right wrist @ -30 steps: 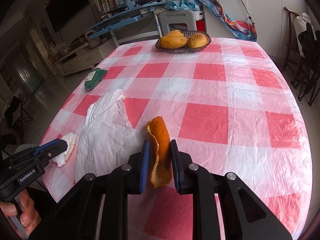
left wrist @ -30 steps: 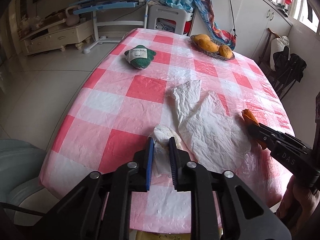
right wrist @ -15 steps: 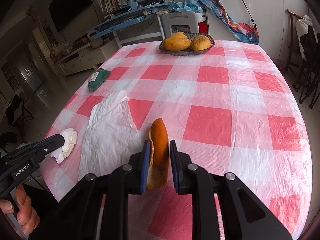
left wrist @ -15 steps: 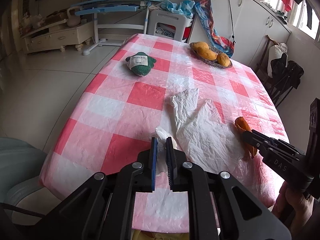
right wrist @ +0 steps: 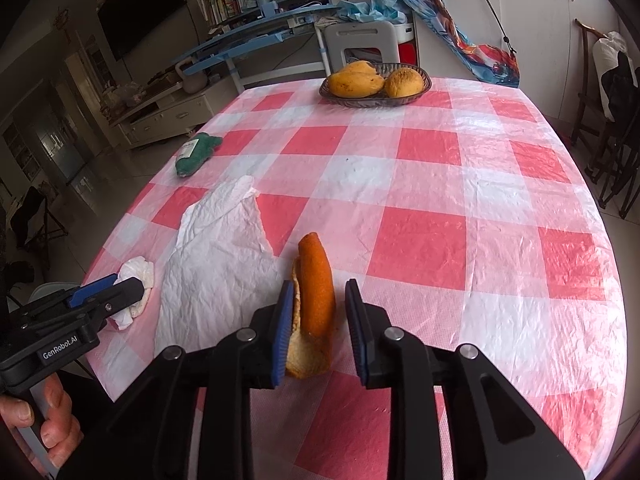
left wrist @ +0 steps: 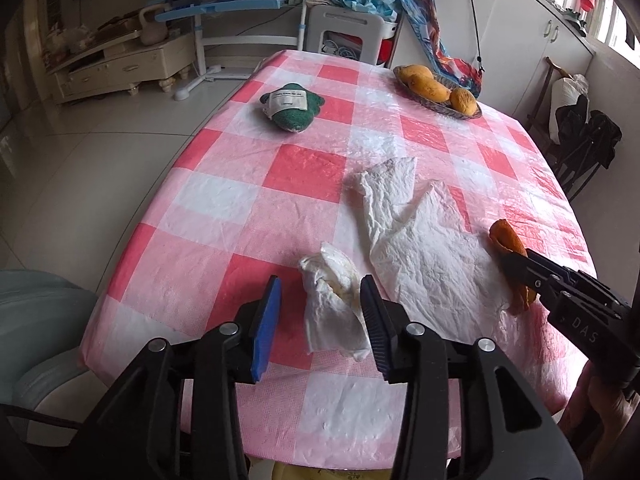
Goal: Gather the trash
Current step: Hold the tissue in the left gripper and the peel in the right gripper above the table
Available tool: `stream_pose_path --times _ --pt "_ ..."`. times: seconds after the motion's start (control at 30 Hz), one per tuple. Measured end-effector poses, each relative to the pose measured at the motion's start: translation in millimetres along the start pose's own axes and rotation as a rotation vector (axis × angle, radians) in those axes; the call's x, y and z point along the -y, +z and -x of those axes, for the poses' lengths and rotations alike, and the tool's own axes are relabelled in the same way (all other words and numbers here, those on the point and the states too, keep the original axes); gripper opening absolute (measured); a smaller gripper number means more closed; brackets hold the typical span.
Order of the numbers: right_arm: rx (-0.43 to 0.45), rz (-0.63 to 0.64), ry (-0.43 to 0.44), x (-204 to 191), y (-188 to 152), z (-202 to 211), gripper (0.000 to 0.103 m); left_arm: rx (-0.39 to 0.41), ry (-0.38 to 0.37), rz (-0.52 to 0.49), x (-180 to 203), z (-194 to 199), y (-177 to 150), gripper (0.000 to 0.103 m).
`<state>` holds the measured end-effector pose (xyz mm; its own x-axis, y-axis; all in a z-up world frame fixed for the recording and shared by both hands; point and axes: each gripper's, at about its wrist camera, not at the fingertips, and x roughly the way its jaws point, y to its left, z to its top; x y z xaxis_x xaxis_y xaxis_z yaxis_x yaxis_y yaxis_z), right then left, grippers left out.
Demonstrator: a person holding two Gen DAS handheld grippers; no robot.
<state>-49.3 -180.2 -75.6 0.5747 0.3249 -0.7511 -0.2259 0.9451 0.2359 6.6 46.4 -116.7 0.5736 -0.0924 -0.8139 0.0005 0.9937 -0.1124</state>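
Left wrist view: the left gripper point(left wrist: 320, 320) has just been opening, its fingers point(left wrist: 266, 328) now parted around a crumpled white tissue wad point(left wrist: 334, 306) lying at the near edge of the pink-checked plastic-covered surface point(left wrist: 224, 200), the right pad touching it, the left clear. To the right, the right gripper point(right wrist: 318, 326) has its fingers partly apart around a curled orange fruit peel point(right wrist: 314, 300); the left pad touches, a gap shows on the right, so a firm hold is doubtful. A flat white plastic bag point(left wrist: 420, 256) lies between the 2 pieces. Risk: lifting now could leave the tissue behind or let the peel slip off the edge.
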Motion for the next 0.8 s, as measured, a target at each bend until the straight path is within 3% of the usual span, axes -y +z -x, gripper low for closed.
stream_pose_path --times 0.03,0.07,0.8 --pt "0.000 0.003 0.002 -1 0 0 0.024 -0.003 -0.015 -0.011 3 0 0 0.021" --pt "-0.001 0.007 0.002 -1 0 0 0.024 0.000 -0.020 -0.021 5 1 0 0.015" --pt "0.034 -0.002 -0.028 7 -2 21 0.019 0.164 -0.063 -0.005 -4 59 -3 0.013"
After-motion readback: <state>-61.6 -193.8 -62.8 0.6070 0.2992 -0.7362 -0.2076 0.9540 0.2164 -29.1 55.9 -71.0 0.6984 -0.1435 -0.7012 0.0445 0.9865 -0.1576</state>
